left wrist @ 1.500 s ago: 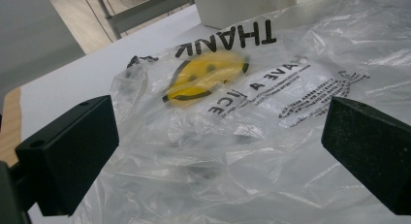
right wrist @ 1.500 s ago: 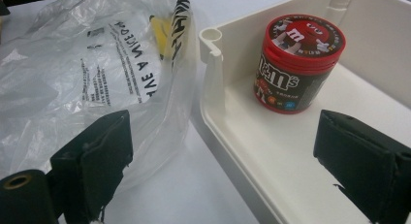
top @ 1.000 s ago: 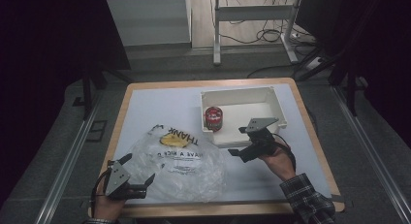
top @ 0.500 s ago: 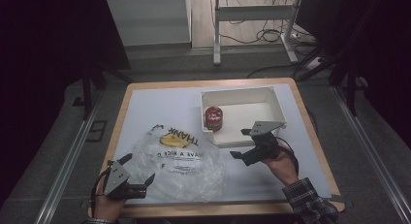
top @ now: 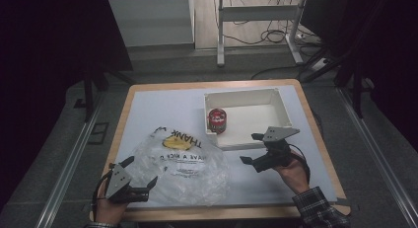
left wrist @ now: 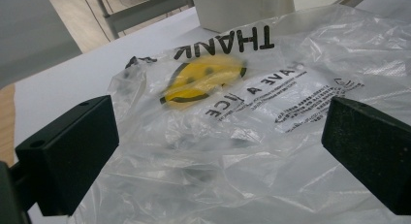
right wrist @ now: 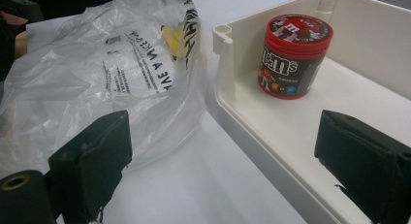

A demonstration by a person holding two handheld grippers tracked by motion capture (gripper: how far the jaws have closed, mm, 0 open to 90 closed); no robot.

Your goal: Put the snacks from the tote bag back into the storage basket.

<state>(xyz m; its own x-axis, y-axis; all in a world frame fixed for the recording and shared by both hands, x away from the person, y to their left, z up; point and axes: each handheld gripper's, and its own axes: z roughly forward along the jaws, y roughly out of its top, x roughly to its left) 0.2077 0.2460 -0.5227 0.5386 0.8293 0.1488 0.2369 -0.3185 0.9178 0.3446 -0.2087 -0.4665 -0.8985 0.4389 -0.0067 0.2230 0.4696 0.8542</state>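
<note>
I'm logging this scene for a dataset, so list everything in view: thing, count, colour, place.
plastic bag: one, clear with black lettering and a yellow smiley, lying crumpled on the near left of the table.
candy jar: one, red lid and dark label, upright in the near left corner of the bin.
bin: one, white, open-topped, on the far right part of the table.
table: one, pale top with a wooden edge.
metal frame: one, grey, on the floor beyond the table, with cables near it.
left gripper: one, black, open, at the bag's near left edge.
right gripper: one, black, open, beside the bin's near wall.
</note>
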